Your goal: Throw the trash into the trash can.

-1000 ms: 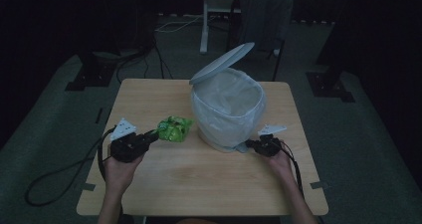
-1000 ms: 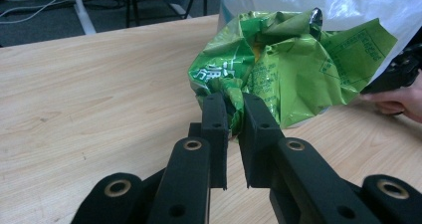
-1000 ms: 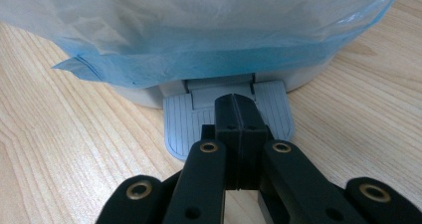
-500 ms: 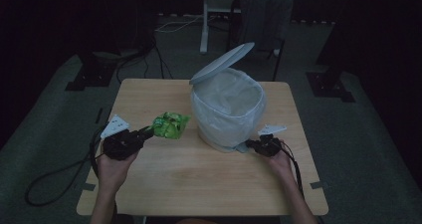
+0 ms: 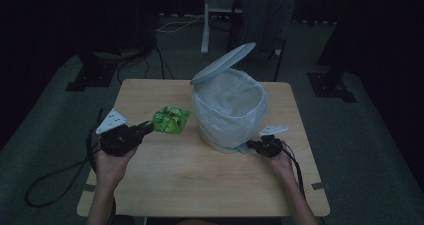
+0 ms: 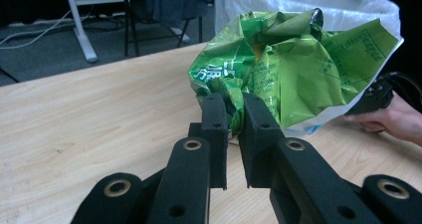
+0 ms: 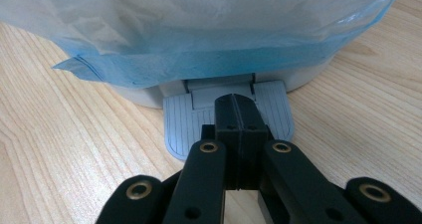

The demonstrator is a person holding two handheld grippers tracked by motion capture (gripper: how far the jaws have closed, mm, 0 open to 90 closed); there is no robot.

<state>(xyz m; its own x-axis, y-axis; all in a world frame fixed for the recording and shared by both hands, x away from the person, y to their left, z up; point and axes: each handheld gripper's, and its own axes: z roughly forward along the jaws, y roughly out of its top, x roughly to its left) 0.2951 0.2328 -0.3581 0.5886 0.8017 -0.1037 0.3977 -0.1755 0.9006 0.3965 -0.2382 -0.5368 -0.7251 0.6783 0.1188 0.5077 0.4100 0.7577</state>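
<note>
Crumpled green foil snack bag (image 6: 293,64) clamped in my left gripper (image 6: 234,115), near the table's (image 5: 165,185) left edge, my right gripper (image 7: 238,115) clenched empty on the grey bin pedal (image 7: 183,127), lid (image 5: 223,63) up

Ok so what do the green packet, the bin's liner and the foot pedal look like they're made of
The green packet looks like thin glossy plastic film: sharp crumples, shiny highlights, printed writing. The liner seems to be soft translucent plastic, milky white with a blue edge, hanging in loose wrinkles. The foot pedal looks like matte grey moulded plastic with ribbed grooves, though the look alone leaves that open.
</note>
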